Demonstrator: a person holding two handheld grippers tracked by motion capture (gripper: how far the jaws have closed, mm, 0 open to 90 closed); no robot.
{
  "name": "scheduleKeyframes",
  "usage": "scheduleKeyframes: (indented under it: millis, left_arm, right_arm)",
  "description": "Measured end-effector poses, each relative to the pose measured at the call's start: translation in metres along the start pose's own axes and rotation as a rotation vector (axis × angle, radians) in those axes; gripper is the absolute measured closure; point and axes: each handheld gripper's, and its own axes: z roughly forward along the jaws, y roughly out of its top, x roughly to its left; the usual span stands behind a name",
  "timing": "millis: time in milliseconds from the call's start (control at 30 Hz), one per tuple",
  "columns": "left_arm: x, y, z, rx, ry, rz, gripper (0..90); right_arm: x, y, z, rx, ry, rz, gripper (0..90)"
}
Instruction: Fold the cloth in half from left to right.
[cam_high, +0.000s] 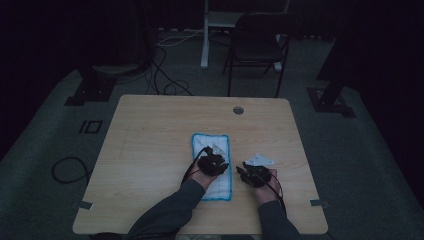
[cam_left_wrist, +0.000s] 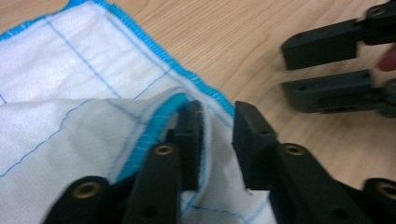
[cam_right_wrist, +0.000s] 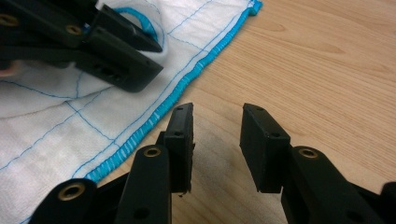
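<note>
Left claw (cam_left_wrist: 217, 140) is sitting on the white cloth (cam_left_wrist: 70, 70) with its jaws parted, a raised fold of the blue-edged hem lying loose between them, not pinched. Right claw (cam_right_wrist: 215, 144) hangs half open over bare wood just beside the cloth's edge, gripping nothing. Cloth lies mid table (cam_high: 150, 130), a bit toward the near side. No readable writing or labels anywhere.
</note>
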Motion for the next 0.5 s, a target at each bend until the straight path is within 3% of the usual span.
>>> scheduleKeyframes:
  millis: [300,400,500]
  left_arm:
    - [-0.004,0.004,-0.032,-0.036,-0.021,0.000,65.4]
    - [0.001,0.000,-0.052,-0.076,-0.015,-0.023,66.7]
    - [0.011,-0.006,-0.069,-0.111,0.013,-0.066,74.0]
  right_arm:
    - [-0.001,0.000,-0.001,-0.002,-0.001,0.004,64.9]
    - [0.000,0.000,-0.001,-0.002,0.000,0.006,64.8]
    - [0.000,0.000,-0.001,-0.001,-0.001,0.007,64.8]
